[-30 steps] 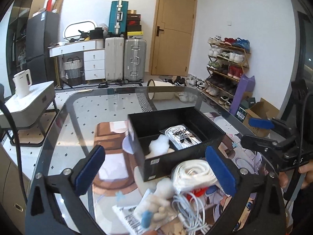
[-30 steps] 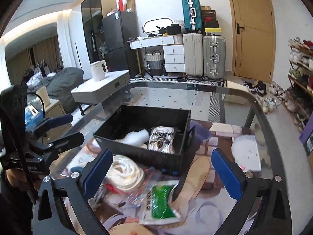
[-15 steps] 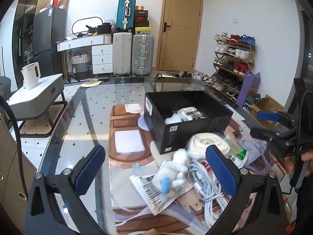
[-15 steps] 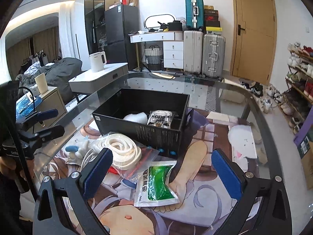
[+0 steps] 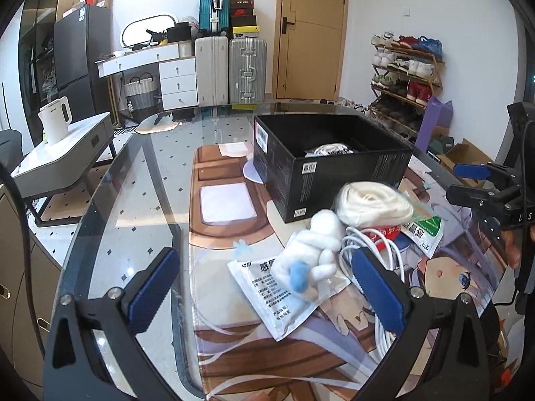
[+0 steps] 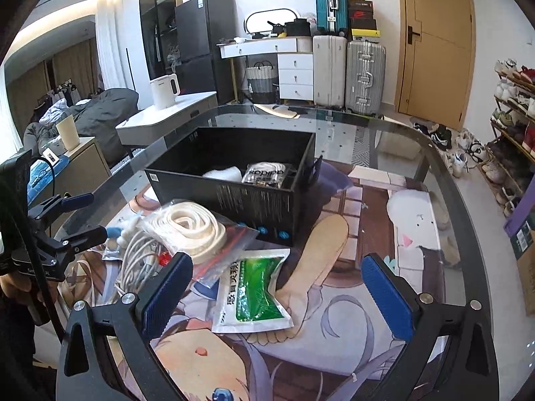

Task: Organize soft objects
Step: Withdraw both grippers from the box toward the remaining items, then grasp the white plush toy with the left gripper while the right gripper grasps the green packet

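A black box [image 5: 334, 170] [image 6: 234, 180] stands on the glass table and holds a white soft item [image 6: 223, 173] and a black-and-white packet [image 6: 265, 173]. In front of it lie a white plush toy with a blue tip [image 5: 311, 250], a coil of cream rope in a bag [image 5: 374, 205] [image 6: 194, 230], white cables [image 5: 384, 304] [image 6: 137, 264], a white sachet [image 5: 277, 297] and a green sachet [image 6: 255, 292]. My left gripper [image 5: 267, 290] is open and empty, just short of the plush toy. My right gripper [image 6: 276, 294] is open and empty over the green sachet.
An anime-print mat [image 6: 351, 267] covers the table's middle. The glass table edge [image 5: 110, 200] curves on the left. A low white side table with a kettle [image 5: 53, 123] stands beyond it. Suitcases [image 5: 230, 67], a door and a shoe rack [image 5: 404, 70] line the far wall.
Both grippers have pulled back from the box and lowered. The box now sits farther off, and the plush toy, rope and sachets now lie nearer the fingers. Both stay open.
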Tool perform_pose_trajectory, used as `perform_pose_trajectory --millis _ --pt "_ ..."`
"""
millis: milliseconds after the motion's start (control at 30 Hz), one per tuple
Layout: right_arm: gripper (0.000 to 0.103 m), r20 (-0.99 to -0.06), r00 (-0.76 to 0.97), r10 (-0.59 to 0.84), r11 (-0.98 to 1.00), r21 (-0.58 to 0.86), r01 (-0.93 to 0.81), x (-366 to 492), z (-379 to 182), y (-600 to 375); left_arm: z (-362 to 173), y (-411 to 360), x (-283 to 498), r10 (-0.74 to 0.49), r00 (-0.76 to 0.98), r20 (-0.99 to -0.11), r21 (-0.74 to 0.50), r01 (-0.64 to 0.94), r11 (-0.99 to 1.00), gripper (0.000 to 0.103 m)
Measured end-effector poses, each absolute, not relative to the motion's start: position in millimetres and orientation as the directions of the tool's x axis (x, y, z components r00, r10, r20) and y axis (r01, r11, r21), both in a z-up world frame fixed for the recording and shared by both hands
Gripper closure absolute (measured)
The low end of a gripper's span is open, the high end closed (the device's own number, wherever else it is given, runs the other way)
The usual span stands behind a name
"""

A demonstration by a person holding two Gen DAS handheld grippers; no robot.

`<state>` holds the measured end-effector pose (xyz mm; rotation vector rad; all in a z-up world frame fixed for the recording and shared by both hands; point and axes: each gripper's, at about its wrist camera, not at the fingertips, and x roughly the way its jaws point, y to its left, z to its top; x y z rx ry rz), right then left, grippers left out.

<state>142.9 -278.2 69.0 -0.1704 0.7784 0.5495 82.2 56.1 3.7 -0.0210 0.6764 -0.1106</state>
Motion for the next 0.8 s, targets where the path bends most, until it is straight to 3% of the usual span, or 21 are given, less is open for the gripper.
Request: perform_pose_trajectory --millis 800 --pt "0.001 -0.807 0.479 0.344 0.82 0.01 -0.572 149 21 -259 -5 41 102 -0.107 0.724 -0.681 0.007 0.152 0.988 0.0"
